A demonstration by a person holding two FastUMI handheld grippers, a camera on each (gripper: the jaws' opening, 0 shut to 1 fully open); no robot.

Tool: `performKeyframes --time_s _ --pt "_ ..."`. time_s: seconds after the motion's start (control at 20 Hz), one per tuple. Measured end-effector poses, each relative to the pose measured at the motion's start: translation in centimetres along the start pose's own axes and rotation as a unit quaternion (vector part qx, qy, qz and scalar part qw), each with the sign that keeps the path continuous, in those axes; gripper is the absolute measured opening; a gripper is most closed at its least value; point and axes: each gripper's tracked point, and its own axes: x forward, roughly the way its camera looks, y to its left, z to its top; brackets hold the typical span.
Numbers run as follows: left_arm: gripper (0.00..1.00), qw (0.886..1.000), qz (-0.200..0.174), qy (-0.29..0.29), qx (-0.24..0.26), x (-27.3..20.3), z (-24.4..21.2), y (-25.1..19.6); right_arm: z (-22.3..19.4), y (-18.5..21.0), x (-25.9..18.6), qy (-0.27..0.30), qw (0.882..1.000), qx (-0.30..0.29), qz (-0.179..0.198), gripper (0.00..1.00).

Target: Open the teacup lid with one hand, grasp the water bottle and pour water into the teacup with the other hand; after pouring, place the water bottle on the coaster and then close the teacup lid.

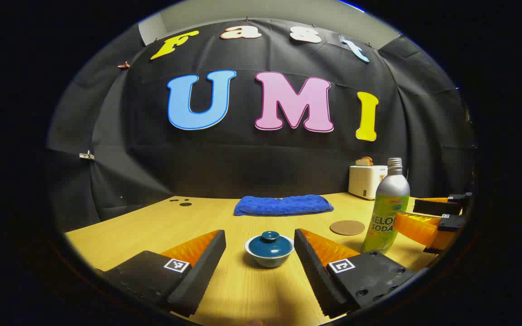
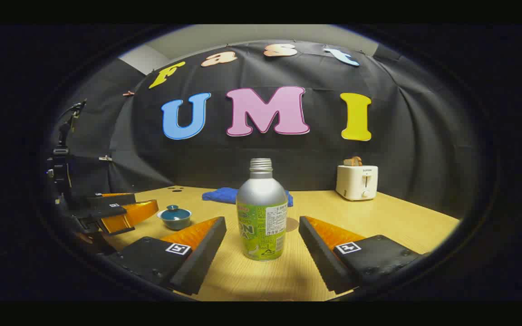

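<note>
Teacup (image 1: 269, 249) x1 – bottle (image 2: 261, 216) x1

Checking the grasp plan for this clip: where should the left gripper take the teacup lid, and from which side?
Probably by the small round knob atop the lid, coming from above, fingers either side. The dome is smooth and low on the teacup; the left gripper is open, lined up.
</note>
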Motion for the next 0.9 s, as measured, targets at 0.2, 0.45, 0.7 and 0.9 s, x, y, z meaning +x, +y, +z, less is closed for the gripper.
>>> performKeyframes --time_s 0.2,0.45,0.7,0.9 --pt "0.96 1.0 0.001 0.0 0.0 -0.03 -0.03 -0.04 -0.01 0.04 0.09 -0.001 1.0 0.0 0.0 1.0" --pt "0.96 1.0 0.005 0.0 0.001 -0.02 0.05 0.08 0.0 0.09 0.2 0.0 1.0 0.0 0.001 1.0" --pt "0.96 1.0 0.0 0.0 0.001 -0.03 -0.01 -0.18 -0.09 0.04 0.22 0.0 1.0 0.0 0.001 1.0" --pt "0.96 1.0 -0.001 0.0 0.001 -0.03 0.02 -0.11 -0.15 -0.01 0.28 -0.001 1.0 0.0 0.001 1.0"
